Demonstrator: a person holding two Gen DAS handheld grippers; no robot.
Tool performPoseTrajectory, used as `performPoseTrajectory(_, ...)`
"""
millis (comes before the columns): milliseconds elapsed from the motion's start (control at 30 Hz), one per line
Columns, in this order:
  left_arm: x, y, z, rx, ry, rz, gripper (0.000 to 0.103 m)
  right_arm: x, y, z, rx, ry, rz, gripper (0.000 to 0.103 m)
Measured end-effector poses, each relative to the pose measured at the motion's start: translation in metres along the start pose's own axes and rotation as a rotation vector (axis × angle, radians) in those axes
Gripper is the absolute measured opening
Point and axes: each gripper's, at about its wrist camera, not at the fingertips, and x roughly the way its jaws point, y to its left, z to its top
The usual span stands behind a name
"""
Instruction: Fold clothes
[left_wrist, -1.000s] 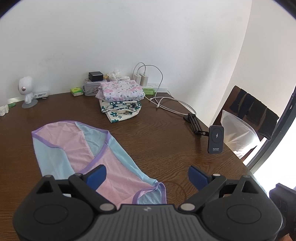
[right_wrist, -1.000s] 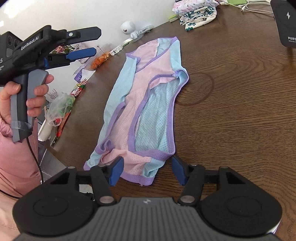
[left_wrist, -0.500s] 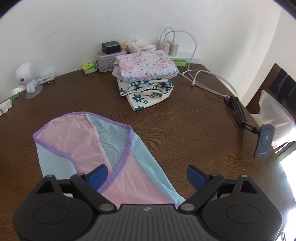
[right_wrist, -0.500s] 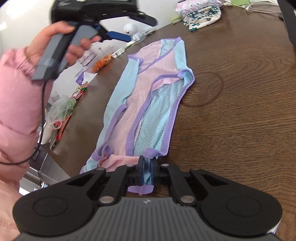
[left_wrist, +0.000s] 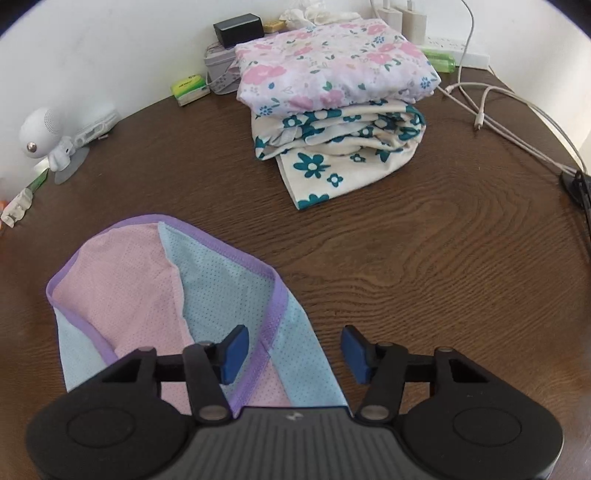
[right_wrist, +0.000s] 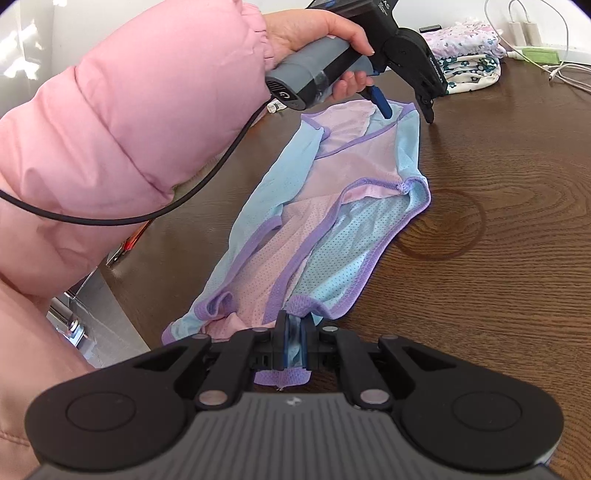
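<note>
A pink and light-blue mesh garment (left_wrist: 147, 295) with purple trim lies flat on the brown wooden table (left_wrist: 406, 258). My left gripper (left_wrist: 293, 354) points steeply down over the garment's far end, and its jaws are closing. The blue edge and purple trim lie between the pads, which do not press on them. In the right wrist view the garment (right_wrist: 332, 229) stretches away from me, with the left gripper (right_wrist: 406, 114) above its far end. My right gripper (right_wrist: 293, 347) is shut on the garment's near purple hem.
Two folded floral garments (left_wrist: 332, 74) are stacked at the back by the wall. A small white figure (left_wrist: 40, 136), a green box (left_wrist: 188, 86) and charger cables (left_wrist: 498, 103) lie around them. A person's pink sleeve (right_wrist: 129, 110) crosses the table's left edge.
The left gripper has come forward and down over the garment's far end, and its jaws have narrowed. The right gripper has closed on the near hem and stayed there.
</note>
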Motion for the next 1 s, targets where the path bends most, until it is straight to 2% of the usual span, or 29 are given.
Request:
performPoseTrajectory(67,0.001,-0.002,0.003,-0.008,0.005,0.022,0.043,0.0,-0.003,0.0,0.005,-0.002,0.005,0.005)
performPoseTrajectory(133,0.002,-0.005,0.004,-0.013,0.003,0.039,0.032,0.0,-0.005,-0.001,0.007,-0.005,0.008,0.005)
performPoseTrajectory(167,0.002,-0.005,0.004,-0.024,0.002,0.038,0.023,-0.001,-0.005,-0.001,0.007,-0.007,0.01,0.005)
performPoseTrajectory(300,0.003,-0.004,0.002,-0.07,-0.011,0.011,0.005,0.0,-0.009,-0.003,0.019,-0.007,0.021,0.005)
performPoseTrajectory(333,0.003,-0.003,0.001,-0.08,-0.017,-0.001,0.003,0.001,-0.009,-0.004,0.021,-0.008,0.024,0.005)
performPoseTrajectory(733,-0.013,0.035,-0.01,-0.222,-0.079,-0.2,0.0,-0.002,-0.006,-0.004,0.033,-0.019,0.011,0.005)
performPoseTrajectory(1000,-0.031,0.064,-0.017,-0.251,-0.12,-0.263,0.0,-0.007,-0.001,0.001,0.024,-0.034,-0.023,0.005)
